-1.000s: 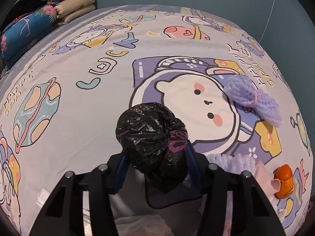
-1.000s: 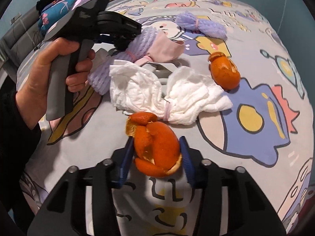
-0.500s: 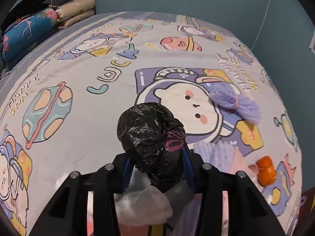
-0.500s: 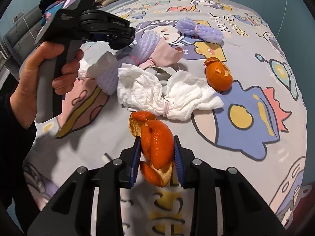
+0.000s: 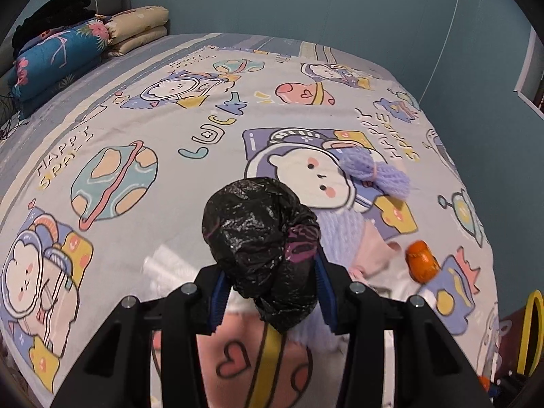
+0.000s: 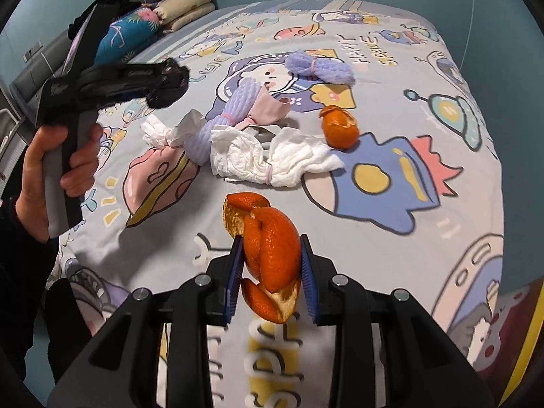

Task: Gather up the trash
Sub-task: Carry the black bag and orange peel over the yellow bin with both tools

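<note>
My left gripper [image 5: 270, 272] is shut on a crumpled black plastic bag [image 5: 258, 227] and holds it above the cartoon-print bed sheet [image 5: 136, 119]. My right gripper [image 6: 271, 265] is shut on a piece of orange peel [image 6: 268, 234], lifted off the sheet. The right wrist view shows a hand [image 6: 51, 170] holding the left gripper [image 6: 159, 81] up at the left. On the sheet lie a second orange peel [image 6: 340, 127], a tied white tissue bundle [image 6: 272, 156], a purple foam net [image 6: 319, 68], another purple net with pink wrap [image 6: 231, 112] and a crumpled tissue [image 6: 166, 132].
Pillows and folded bedding [image 5: 57, 54] are piled at the bed's far left end. A blue wall [image 5: 340, 6] runs behind and to the right of the bed. Past the bed's right edge, low down, stands a yellow hoop-shaped object [image 5: 533, 326].
Both grippers have risen away from the sheet with their loads. The right jaws have pinched in on the orange peel. More of the bed shows in each view.
</note>
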Demonstrator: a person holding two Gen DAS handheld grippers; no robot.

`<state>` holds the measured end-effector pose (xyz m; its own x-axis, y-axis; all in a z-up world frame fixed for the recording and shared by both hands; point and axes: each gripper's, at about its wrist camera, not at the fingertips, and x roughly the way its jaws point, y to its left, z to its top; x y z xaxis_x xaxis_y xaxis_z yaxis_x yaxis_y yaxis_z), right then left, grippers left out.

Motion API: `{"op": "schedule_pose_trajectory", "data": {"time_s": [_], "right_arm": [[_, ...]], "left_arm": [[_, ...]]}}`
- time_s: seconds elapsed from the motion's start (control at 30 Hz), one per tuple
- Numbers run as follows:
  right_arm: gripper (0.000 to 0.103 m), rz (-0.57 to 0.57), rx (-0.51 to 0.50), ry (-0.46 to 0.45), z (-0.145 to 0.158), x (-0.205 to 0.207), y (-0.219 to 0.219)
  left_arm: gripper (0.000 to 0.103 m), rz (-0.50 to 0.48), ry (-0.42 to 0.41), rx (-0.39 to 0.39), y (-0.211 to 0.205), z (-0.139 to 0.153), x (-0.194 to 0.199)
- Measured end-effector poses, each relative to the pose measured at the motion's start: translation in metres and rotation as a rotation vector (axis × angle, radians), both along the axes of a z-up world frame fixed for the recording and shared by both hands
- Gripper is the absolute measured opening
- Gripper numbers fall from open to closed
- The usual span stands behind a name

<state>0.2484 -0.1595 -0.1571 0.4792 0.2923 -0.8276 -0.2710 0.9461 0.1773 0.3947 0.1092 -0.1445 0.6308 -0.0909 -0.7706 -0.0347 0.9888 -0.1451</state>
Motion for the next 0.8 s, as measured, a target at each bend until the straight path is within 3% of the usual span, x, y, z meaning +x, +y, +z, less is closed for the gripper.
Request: {"op": "schedule_pose_trajectory", "data": {"time_s": [0.47, 0.8], "right_arm": [[0.03, -0.076, 0.054, -0.02, 0.021, -0.038, -0.054], [0.03, -0.129, 0.084, -0.052, 0.035, -0.061, -0.092]], "left_arm": [[0.042, -0.084, -0.007, -0.021, -0.04, 0.012, -0.075], [0.042, -0.143, -0.014, -0.019, -0.077, 0.025, -0.101]]}}
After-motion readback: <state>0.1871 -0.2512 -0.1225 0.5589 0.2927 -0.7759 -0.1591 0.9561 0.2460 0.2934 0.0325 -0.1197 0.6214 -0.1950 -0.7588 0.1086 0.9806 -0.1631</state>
